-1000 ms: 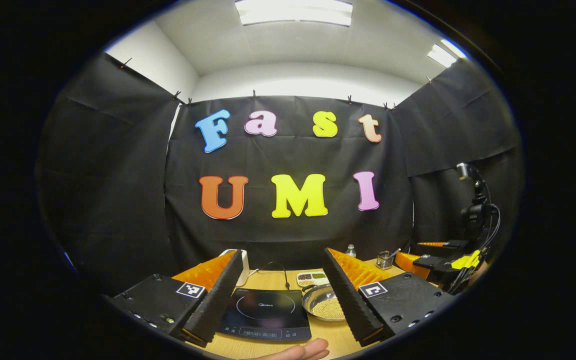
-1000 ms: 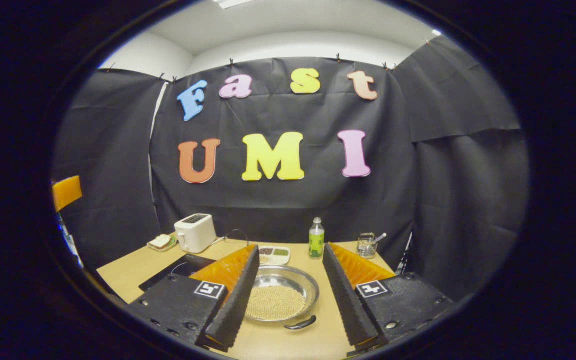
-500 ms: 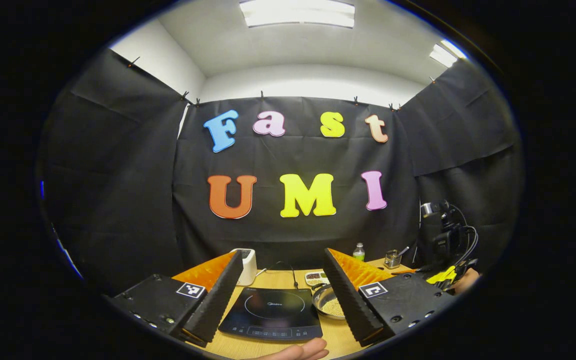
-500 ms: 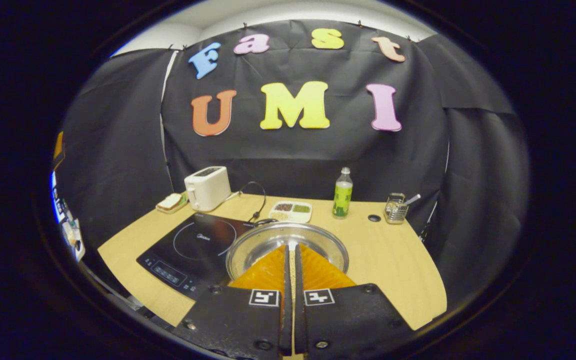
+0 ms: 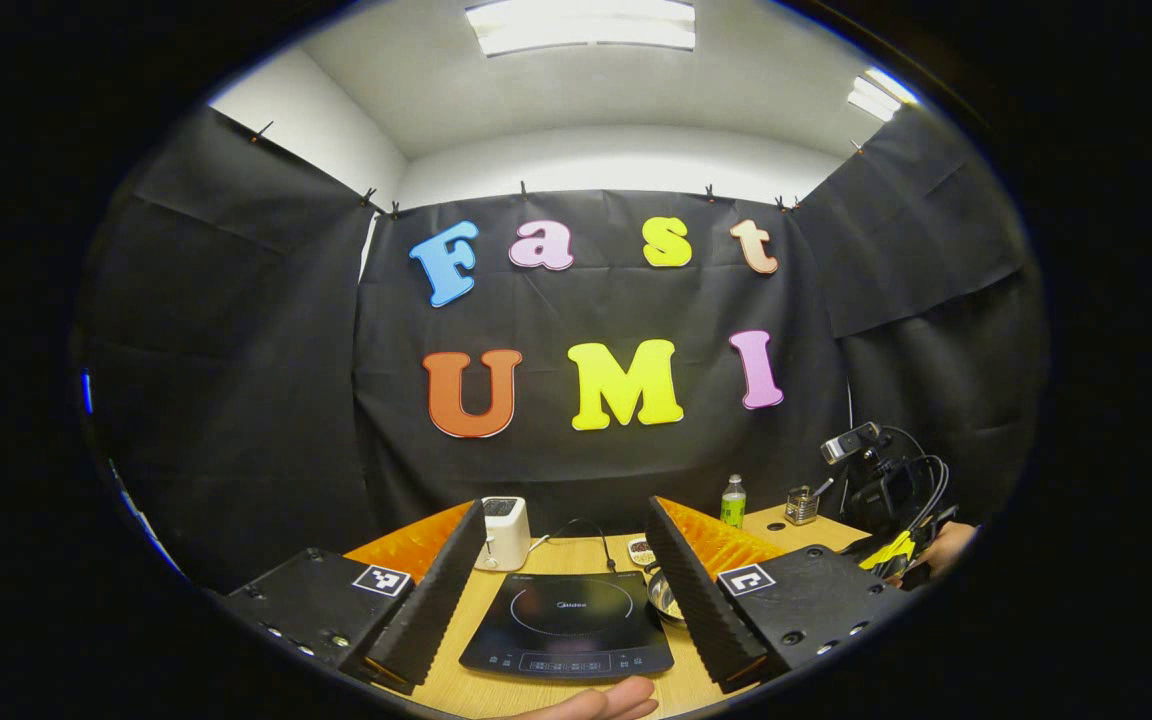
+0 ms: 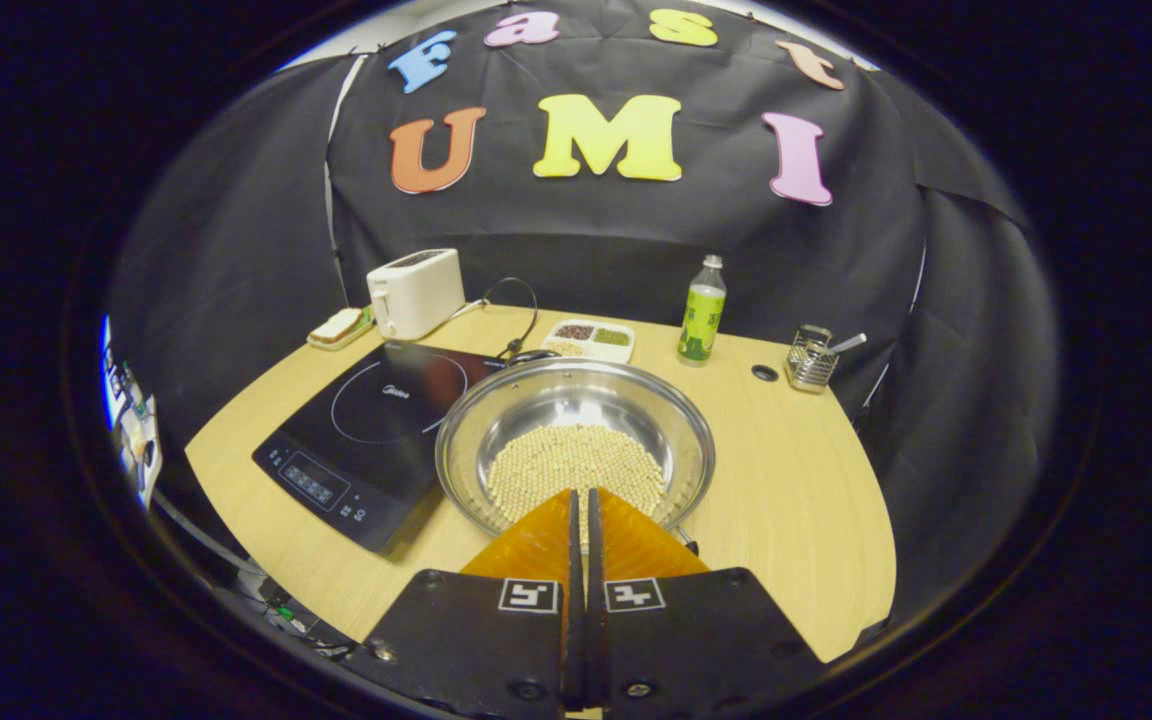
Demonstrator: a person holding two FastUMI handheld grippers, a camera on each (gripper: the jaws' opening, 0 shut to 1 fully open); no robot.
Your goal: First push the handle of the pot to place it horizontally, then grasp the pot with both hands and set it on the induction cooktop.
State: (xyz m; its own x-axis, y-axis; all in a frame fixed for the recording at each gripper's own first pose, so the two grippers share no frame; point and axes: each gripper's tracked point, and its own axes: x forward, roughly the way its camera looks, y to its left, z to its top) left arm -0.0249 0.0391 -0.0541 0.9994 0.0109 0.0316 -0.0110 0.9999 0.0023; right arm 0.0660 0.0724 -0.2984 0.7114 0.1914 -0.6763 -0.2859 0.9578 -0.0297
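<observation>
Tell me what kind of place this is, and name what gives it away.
Most likely a mock kitchen set up in a recording booth, not a real home. A wooden table carries an induction cooktop, a toaster and a steel pot of small beans, with black cloth hung around it as walls.

The left hand-held gripper (image 5: 564, 560) has its fingers spread wide apart. The right hand-held gripper (image 6: 580, 495) has its fingers pressed together, pointing downward. A fingertip (image 5: 601, 700) shows below.

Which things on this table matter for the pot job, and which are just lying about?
For the job: pot, induction cooktop, right hand-held gripper.
Lying about: toaster, green bottle, divided snack tray, wire holder.
</observation>
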